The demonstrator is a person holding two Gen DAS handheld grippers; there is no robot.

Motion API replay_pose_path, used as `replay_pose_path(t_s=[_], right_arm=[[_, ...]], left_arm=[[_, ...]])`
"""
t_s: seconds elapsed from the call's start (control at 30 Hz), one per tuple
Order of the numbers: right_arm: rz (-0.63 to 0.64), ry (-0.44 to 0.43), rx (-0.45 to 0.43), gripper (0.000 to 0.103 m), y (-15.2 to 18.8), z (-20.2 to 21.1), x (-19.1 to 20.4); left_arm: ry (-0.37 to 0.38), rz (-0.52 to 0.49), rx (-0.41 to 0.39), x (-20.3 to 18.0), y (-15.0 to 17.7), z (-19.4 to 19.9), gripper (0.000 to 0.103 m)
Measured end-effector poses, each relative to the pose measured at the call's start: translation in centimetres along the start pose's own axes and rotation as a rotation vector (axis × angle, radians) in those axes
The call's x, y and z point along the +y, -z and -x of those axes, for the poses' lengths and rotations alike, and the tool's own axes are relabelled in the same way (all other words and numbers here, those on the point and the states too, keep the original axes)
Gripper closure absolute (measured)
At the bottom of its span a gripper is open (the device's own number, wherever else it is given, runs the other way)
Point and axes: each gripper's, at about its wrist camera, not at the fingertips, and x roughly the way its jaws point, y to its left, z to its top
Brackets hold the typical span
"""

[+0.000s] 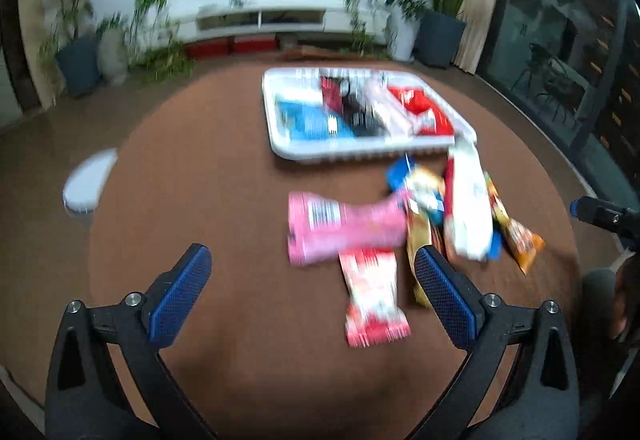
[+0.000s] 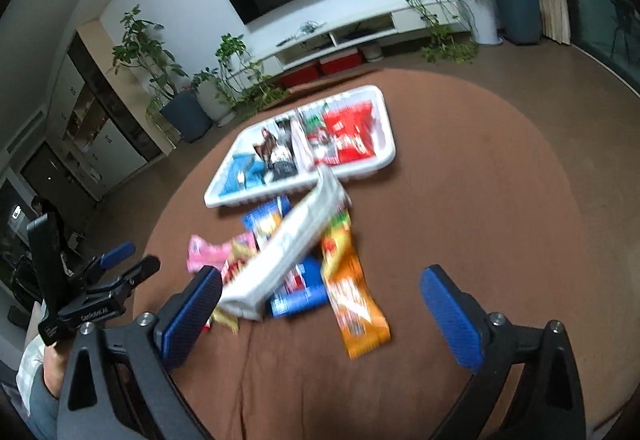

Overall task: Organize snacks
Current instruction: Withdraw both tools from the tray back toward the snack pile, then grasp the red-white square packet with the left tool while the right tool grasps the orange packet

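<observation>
A white divided tray lies on the round brown table and holds blue, dark, pale pink and red snack packs. In front of it is a loose pile: a pink pack, a red-and-white pack, a long white pack, a blue pack, an orange pack and a gold one. My left gripper is open above the table near the red-and-white pack. My right gripper is open over the pile, touching nothing.
The table has a rounded edge with floor beyond. A white rounded object sits off its left side. Potted plants, a low TV cabinet and a glass wall stand behind. A person's hand holds the other gripper.
</observation>
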Motion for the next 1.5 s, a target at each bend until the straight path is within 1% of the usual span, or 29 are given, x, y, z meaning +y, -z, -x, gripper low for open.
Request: replay_pose_path(t_s=[0.07, 0.1, 0.17, 0.2, 0.37, 0.47, 0.57, 0.63, 0.73, 0.77, 0.8, 0.83, 0.9, 1.03, 1.13, 1.2, 1.43, 1.5], right_arm=[[-0.016, 0.009, 0.02, 0.001, 1.1, 0.1, -0.4], [-0.022, 0.011, 0.036, 0.001, 1.7, 0.0, -0.6], [-0.017, 0.022, 0.054, 0.001, 2.6, 0.1, -0.7], [-0.01, 0.029, 0.054, 0.001, 3.0, 0.2, -0.7], [0.009, 0.052, 0.057, 0.002, 3.9, 0.5, -0.6], [0.038, 0.075, 0.053, 0.003, 4.0, 0.6, -0.2], [0.073, 0.096, 0.048, 0.005, 3.9, 0.6, 0.1], [0.089, 0.106, 0.047, 0.005, 4.0, 0.7, 0.2], [0.103, 0.117, 0.044, 0.006, 3.8, 0.6, 0.3], [0.108, 0.123, 0.046, 0.006, 3.8, 0.5, 0.3], [0.116, 0.128, 0.05, 0.008, 3.7, 0.4, 0.4], [0.122, 0.128, 0.053, 0.009, 3.6, 0.4, 0.4], [0.136, 0.132, 0.059, 0.009, 3.4, 0.1, 0.6], [0.154, 0.135, 0.068, 0.009, 3.1, -0.4, 0.8], [0.172, 0.138, 0.074, 0.01, 2.9, -0.9, 0.9], [0.196, 0.148, 0.077, 0.011, 2.7, -1.3, 1.1], [0.256, 0.168, 0.11, 0.012, 1.8, -2.5, 1.2], [0.271, 0.171, 0.128, 0.012, 1.5, -3.1, 1.0]], left_arm=[[0.02, 0.066, 0.032, 0.5, 1.7, 0.0, 0.0], [0.024, 0.081, 0.047, 0.5, 2.3, -0.3, 0.0], [0.03, 0.077, 0.088, 0.3, 3.3, -0.6, 0.0], [0.028, 0.072, 0.093, 0.2, 3.4, -1.0, 0.0], [0.015, 0.046, 0.104, -0.4, 3.0, -1.3, 0.0], [-0.006, 0.006, 0.137, -1.1, 2.3, -2.3, 0.0], [-0.02, -0.014, 0.168, -1.2, 1.5, -3.1, 0.001], [-0.021, -0.022, 0.185, -1.2, 1.4, -3.6, 0.003], [-0.022, -0.047, 0.204, -1.5, 1.0, -4.3, 0.01], [-0.019, -0.054, 0.214, -1.6, 0.9, -4.6, 0.019], [-0.018, -0.056, 0.222, -1.6, 0.8, -4.9, 0.025], [-0.019, -0.059, 0.231, -1.7, 0.7, -5.2, 0.026], [-0.028, -0.068, 0.253, -1.8, 0.4, -5.8, 0.031], [-0.041, -0.103, 0.278, -2.2, 0.0, -6.6, 0.032], [-0.036, -0.128, 0.284, -2.4, -0.2, -6.8, 0.038], [-0.026, -0.141, 0.288, -2.5, -0.4, -6.8, 0.046], [0.002, -0.172, 0.301, -2.8, -0.7, -7.0, 0.061], [0.007, -0.17, 0.299, -2.5, -0.7, -6.8, 0.07]])
